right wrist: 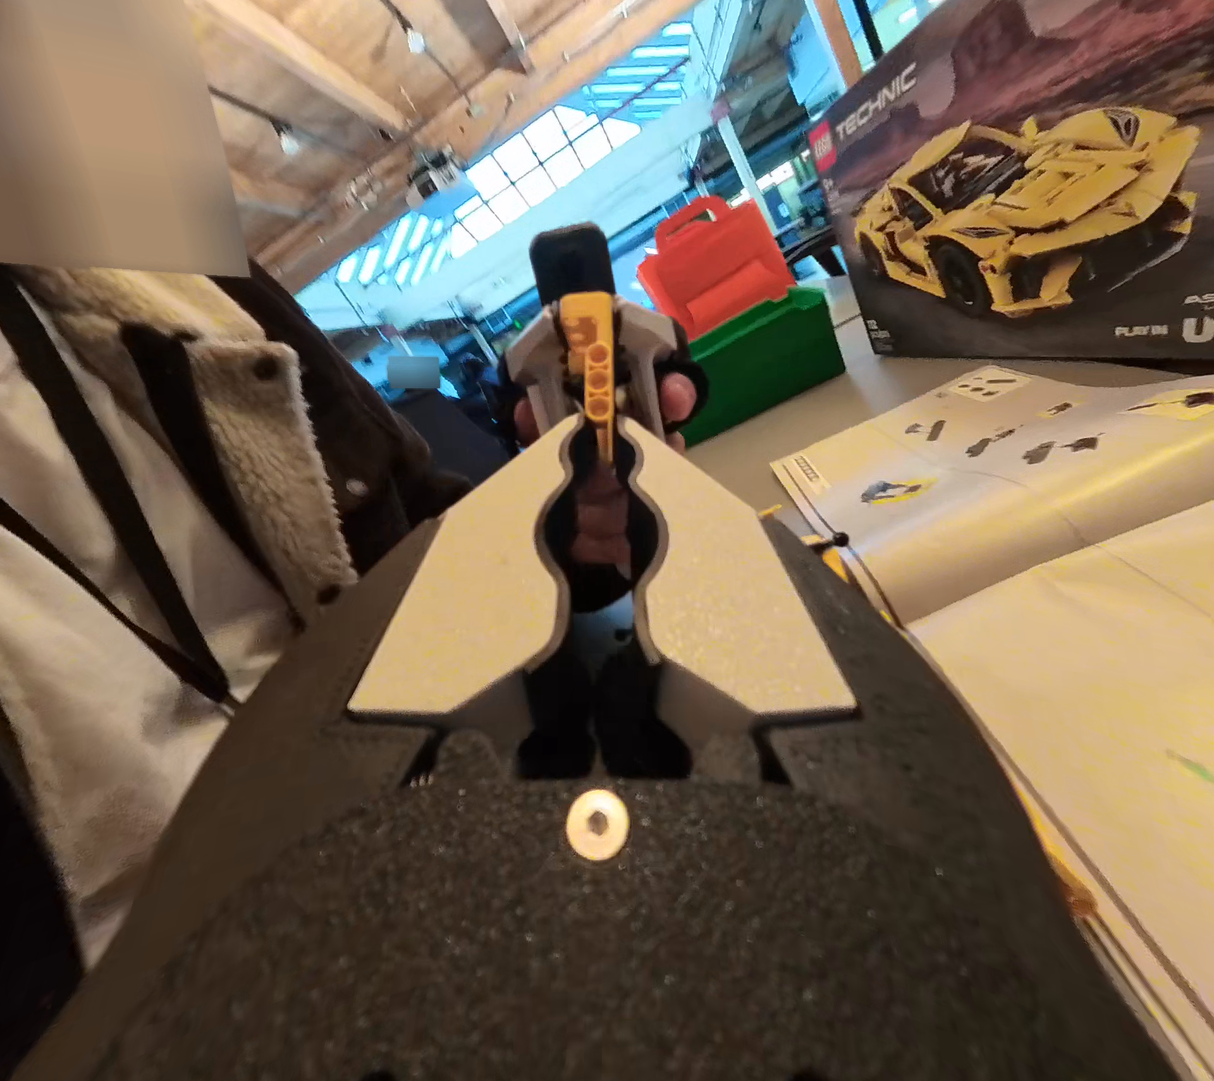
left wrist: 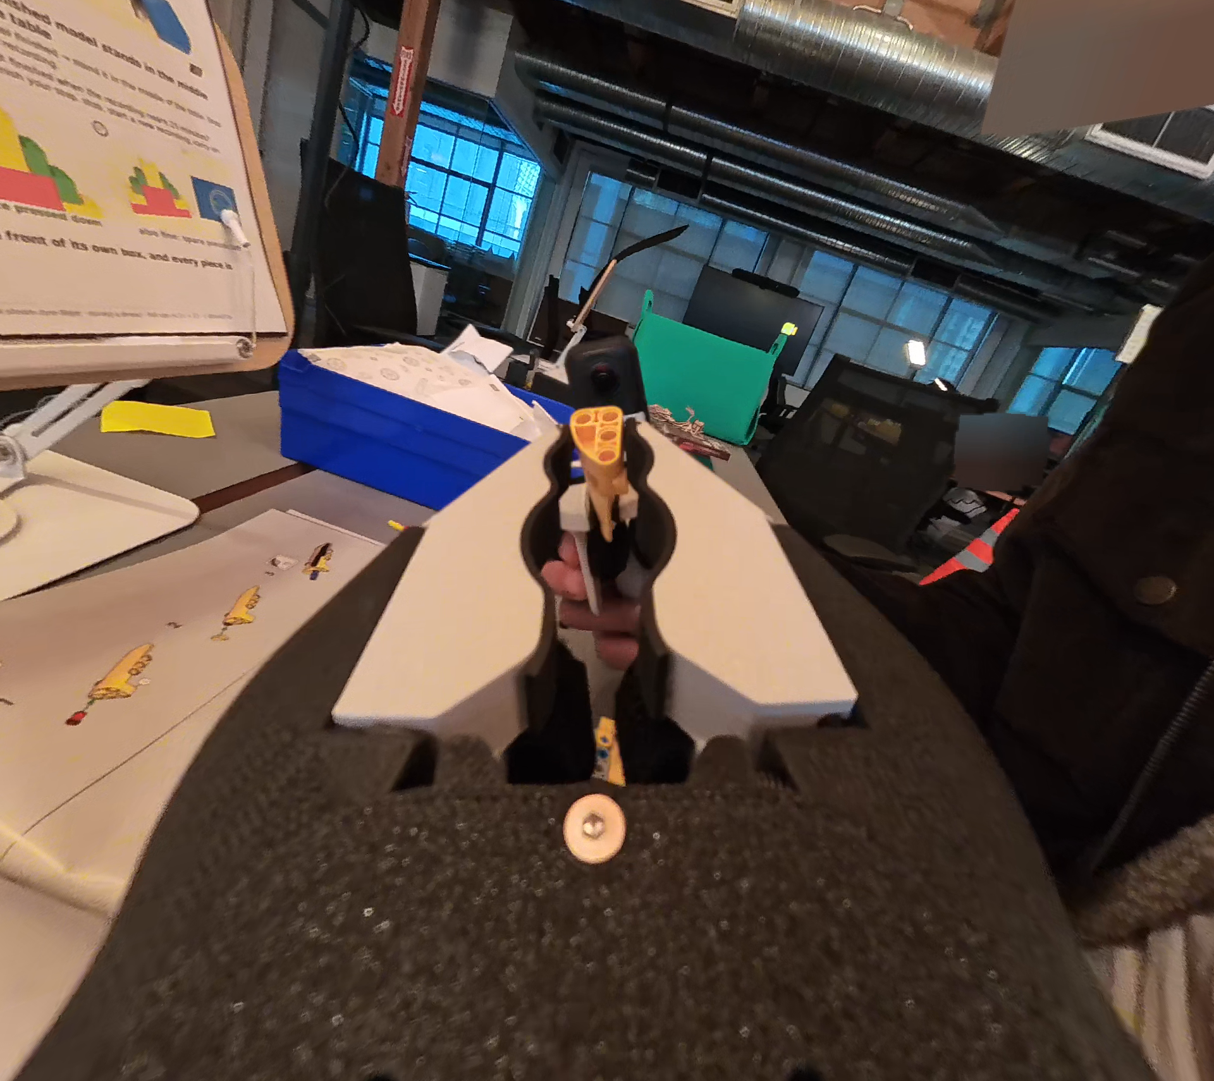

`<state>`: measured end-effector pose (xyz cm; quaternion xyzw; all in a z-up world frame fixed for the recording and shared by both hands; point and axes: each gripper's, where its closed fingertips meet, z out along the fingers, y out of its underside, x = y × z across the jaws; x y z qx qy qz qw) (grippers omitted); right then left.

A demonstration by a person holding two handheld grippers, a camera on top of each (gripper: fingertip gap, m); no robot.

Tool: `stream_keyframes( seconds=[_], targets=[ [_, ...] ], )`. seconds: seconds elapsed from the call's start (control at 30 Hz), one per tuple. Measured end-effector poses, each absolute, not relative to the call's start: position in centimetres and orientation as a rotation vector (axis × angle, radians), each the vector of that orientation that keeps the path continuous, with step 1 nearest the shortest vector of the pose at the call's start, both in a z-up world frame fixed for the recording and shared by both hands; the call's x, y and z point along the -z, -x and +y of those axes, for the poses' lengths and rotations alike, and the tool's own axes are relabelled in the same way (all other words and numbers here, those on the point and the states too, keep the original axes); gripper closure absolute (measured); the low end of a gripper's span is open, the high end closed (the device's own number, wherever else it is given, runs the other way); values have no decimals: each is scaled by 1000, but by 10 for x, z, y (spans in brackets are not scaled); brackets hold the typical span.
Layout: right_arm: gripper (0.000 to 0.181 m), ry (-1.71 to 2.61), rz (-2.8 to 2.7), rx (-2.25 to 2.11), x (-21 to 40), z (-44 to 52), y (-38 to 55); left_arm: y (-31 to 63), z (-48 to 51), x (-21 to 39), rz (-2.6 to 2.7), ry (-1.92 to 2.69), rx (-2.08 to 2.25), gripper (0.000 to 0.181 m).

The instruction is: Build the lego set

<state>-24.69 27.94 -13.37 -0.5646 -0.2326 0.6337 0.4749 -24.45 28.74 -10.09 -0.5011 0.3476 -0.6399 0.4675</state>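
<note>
A yellow Technic piece (left wrist: pixel 594 440) with round holes is held in the air between my two grippers, which point at each other. In the left wrist view my left gripper (left wrist: pixel 596 438) is shut on its near end. Behind it the right gripper (left wrist: pixel 601 507) clamps the far, thinner end, with a hand around its handle. In the right wrist view my right gripper (right wrist: pixel 598 425) is shut on the piece (right wrist: pixel 598 386), and the left gripper (right wrist: pixel 591 340) grips its other end beyond. Whether the piece is one part or two joined is unclear.
An open instruction booklet (left wrist: pixel 197 622) (right wrist: pixel 985 491) lies on the table. A blue bin (left wrist: pixel 394 432) with papers, a green bin (right wrist: pixel 762 373), a red case (right wrist: pixel 716 268), the set's box (right wrist: pixel 1025 209) and a sheet on a stand (left wrist: pixel 118 130) surround it. The person's jacket (right wrist: pixel 263 425) is close. My two grippers' fingertips are within a few centimetres of each other.
</note>
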Motion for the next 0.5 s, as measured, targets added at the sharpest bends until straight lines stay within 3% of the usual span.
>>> stream_keyframes(
  seconds=[0.27,0.5],
  targets=[
    [177,1264,-476,-1495,117,285,237,248,286,91,779,1197,1693,161],
    [177,1280,-503,-1510,122,281,252,247,288,90,728,1204,1701,169]
  ],
)
